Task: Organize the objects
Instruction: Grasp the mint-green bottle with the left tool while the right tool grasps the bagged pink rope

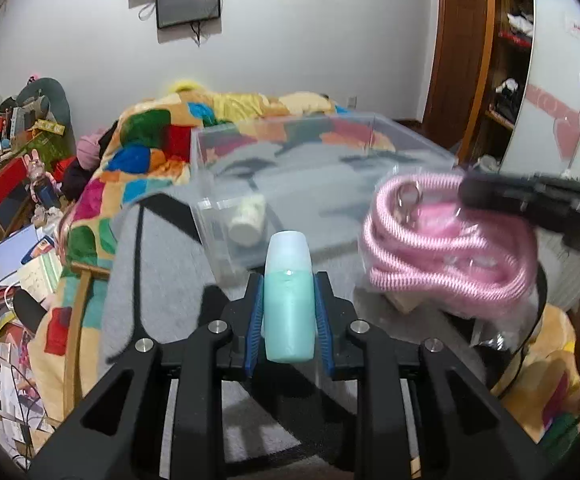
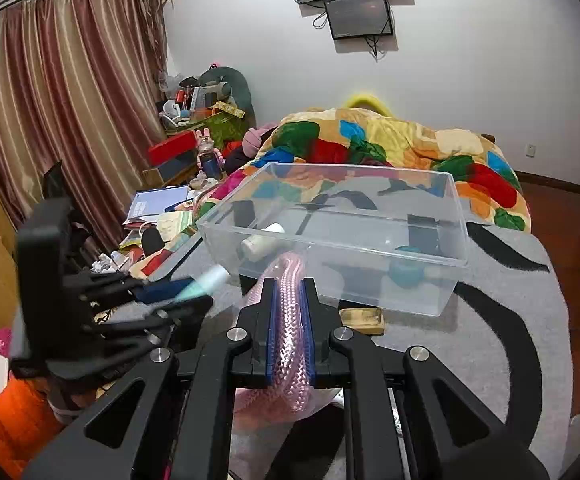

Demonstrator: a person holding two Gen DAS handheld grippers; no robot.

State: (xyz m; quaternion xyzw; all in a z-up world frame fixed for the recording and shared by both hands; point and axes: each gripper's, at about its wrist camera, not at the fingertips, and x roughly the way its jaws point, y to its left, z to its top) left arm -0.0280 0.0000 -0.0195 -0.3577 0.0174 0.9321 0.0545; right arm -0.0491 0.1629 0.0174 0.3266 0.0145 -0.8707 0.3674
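My left gripper (image 1: 288, 292) is shut on a teal bottle with a frosted cap (image 1: 288, 300), held upright above the grey rug, in front of the clear plastic bin (image 1: 417, 140). My right gripper (image 2: 288, 292) is shut on a bagged coil of pink rope (image 2: 290, 344), also seen at the right of the left wrist view (image 1: 445, 248). The bin (image 2: 455, 216) holds a small white bottle (image 2: 258, 245), also visible in the left wrist view (image 1: 246, 224), and a teal round object (image 2: 405, 272). The left gripper with the teal bottle (image 2: 206, 282) shows blurred at the left.
The grey rug with black lines (image 2: 469, 340) lies over a bed with a colourful patchwork quilt (image 2: 369, 140). A small wooden block (image 2: 361, 318) lies by the bin's near wall. Cluttered boxes and papers (image 2: 162, 208) sit left of the bed, with curtains (image 2: 50, 100) behind.
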